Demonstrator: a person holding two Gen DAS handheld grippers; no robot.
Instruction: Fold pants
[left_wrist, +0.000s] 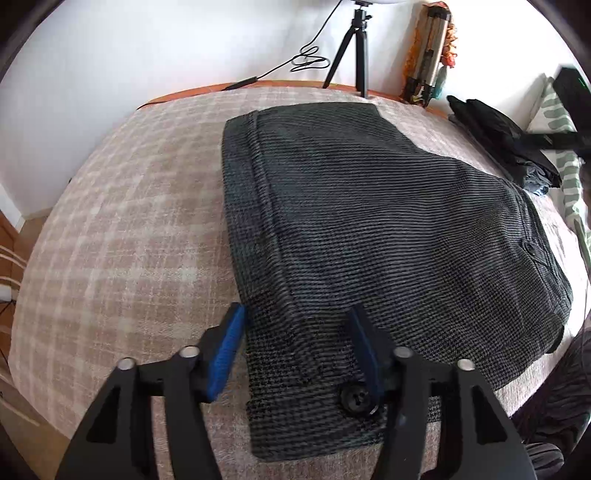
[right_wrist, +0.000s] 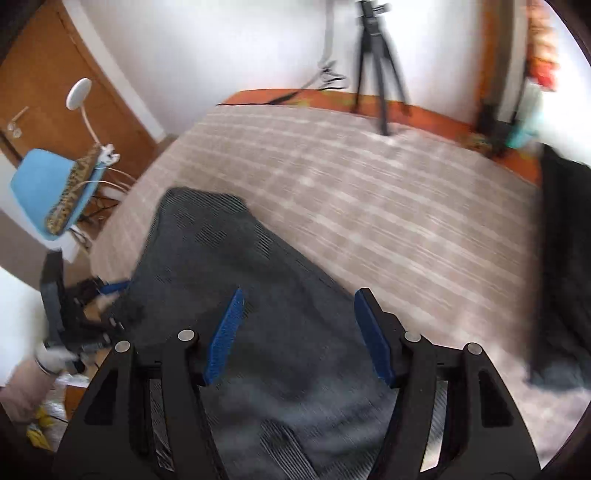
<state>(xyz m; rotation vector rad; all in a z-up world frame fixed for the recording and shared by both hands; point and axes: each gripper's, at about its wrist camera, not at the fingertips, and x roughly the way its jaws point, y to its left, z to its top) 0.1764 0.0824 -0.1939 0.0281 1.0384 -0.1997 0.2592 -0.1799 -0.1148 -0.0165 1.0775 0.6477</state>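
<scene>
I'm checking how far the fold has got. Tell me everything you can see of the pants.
The pants are dark grey, ribbed woven cloth, folded into a flat stack on the beige plaid bedcover. A black button sits at the near edge. The open left gripper straddles that edge; the open right gripper hovers over them.

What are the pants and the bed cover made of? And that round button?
The pants look like woven, wool-like cloth: fine dark ribbed stripes, matte. The bed cover seems a soft, fuzzy plaid blanket. The button looks like glossy black plastic with small holes.

Plaid bed (left_wrist: 122, 229): grey pants (left_wrist: 369, 221), black clothes (left_wrist: 498, 136), tripod (left_wrist: 354, 48).
</scene>
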